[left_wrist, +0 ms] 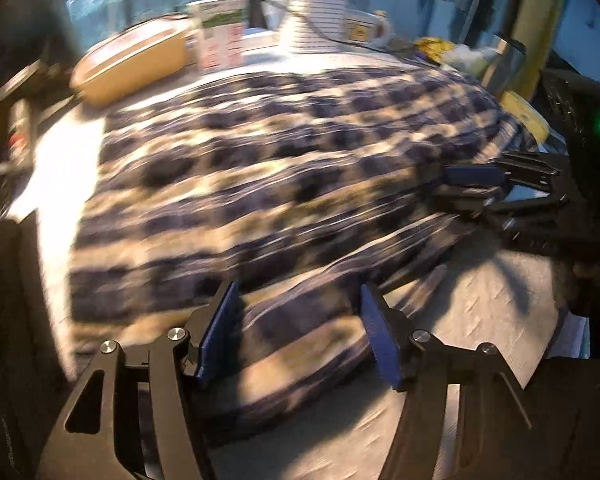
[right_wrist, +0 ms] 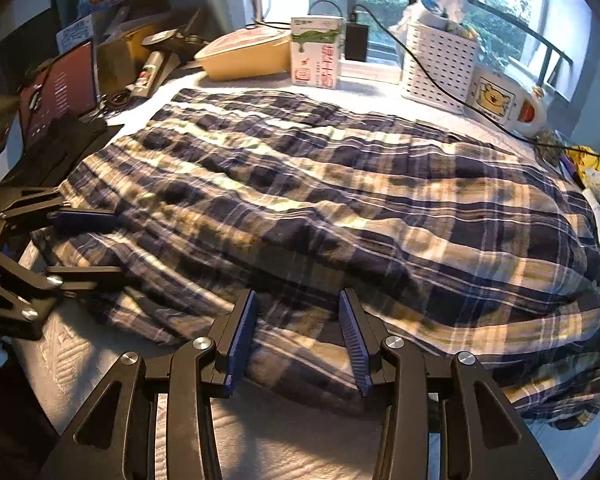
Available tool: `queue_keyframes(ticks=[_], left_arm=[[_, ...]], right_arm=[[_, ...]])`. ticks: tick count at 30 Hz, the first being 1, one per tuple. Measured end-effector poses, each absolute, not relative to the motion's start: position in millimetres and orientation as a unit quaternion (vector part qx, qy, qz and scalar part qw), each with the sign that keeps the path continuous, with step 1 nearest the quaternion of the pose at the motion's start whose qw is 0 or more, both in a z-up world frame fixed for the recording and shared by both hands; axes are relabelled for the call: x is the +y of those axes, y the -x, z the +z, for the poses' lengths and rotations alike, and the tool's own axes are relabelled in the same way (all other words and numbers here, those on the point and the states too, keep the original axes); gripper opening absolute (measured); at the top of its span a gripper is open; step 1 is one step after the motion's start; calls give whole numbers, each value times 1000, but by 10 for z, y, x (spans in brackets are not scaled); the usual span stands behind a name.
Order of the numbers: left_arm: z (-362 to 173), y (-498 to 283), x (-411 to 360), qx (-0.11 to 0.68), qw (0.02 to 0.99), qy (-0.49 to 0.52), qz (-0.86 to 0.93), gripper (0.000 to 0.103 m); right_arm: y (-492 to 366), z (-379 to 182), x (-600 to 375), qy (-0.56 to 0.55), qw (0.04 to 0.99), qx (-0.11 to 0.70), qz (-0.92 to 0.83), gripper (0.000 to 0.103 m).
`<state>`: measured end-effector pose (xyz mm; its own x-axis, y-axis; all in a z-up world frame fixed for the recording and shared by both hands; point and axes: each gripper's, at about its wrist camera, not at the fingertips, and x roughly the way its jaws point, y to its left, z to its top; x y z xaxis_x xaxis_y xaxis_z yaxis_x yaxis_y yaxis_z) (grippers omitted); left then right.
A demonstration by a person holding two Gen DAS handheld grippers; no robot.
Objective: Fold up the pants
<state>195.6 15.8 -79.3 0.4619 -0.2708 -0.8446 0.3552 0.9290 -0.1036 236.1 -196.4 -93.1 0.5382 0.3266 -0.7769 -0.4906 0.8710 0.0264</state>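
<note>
Left hand-held gripper (left_wrist: 300,332) low over near hem, jaws apart, plaid fold between pads, no pinch visible. Right hand-held gripper (right_wrist: 298,340) alongside, jaws part-open astride same edge; grip unclear. Both pitched steeply down. Pants (right_wrist: 320,208) spread flat on bench (right_wrist: 260,444), soft, light, wrinkly, likely droops. Best hold: hem corners. Beyond: white basket (right_wrist: 436,68), milk carton (right_wrist: 318,52).

no legible text on carton (right_wrist: 318,52)
</note>
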Motion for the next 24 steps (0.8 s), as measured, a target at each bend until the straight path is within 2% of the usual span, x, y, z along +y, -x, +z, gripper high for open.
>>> queue_keyframes(ticks=[5,12,17,24], left_arm=[[-677,-2028,464,479,864,-36,-151,63],[-460,-2542,750,447,886,-54,-111,63],[-625,-2840,673,464,874,-78,-124,63],[-862,-2985,636,482,862,-108,-118,64]], right_arm=[[-2452,-775,-2109,67,881,409,228,45],[-2693,-653,-2202,62,893,397,201,45],[-2909,-902,-2161,51,883,426,192,45],[-3028,-855,-2194,69,891,419,160,45]])
